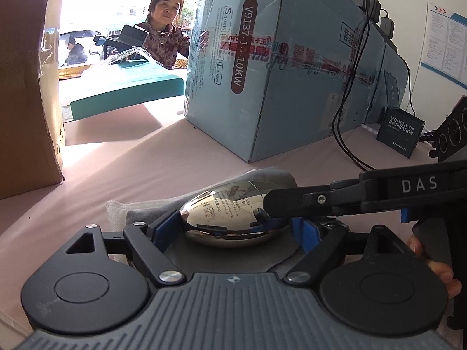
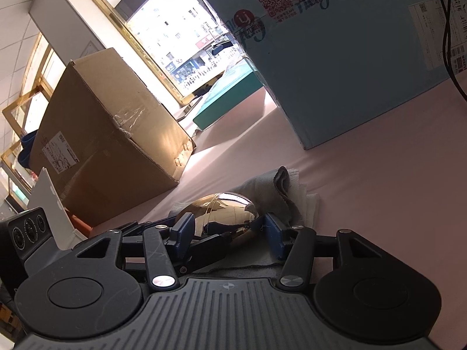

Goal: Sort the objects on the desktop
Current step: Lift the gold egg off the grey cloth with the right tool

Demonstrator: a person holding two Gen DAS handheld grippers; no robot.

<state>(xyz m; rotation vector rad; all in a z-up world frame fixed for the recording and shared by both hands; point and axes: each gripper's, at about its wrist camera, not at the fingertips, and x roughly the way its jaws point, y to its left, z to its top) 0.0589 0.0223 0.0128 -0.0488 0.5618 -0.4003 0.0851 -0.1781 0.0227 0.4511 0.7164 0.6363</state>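
Observation:
A shiny chrome egg-shaped object [image 1: 230,218] lies lengthwise on a folded grey cloth [image 1: 262,179] on the pale pink tabletop [image 1: 131,175]. My left gripper [image 1: 235,230] has its blue pads [image 1: 163,227] against both ends of it. My right gripper [image 1: 292,204] reaches in from the right, with one black finger over the object's right end. In the right wrist view the chrome object [image 2: 224,215] sits between the wide jaws of my right gripper [image 2: 229,234]. A small gap shows at the right pad [image 2: 274,237]. The grey cloth [image 2: 280,186] shows behind it.
A large light blue carton [image 1: 292,73] stands behind, with black cables [image 1: 344,122] hanging down it. A brown cardboard box [image 1: 26,87] is at the left and a teal box [image 1: 125,87] lies further back. A small dark box [image 1: 400,132] stands at the right. A person sits beyond the table.

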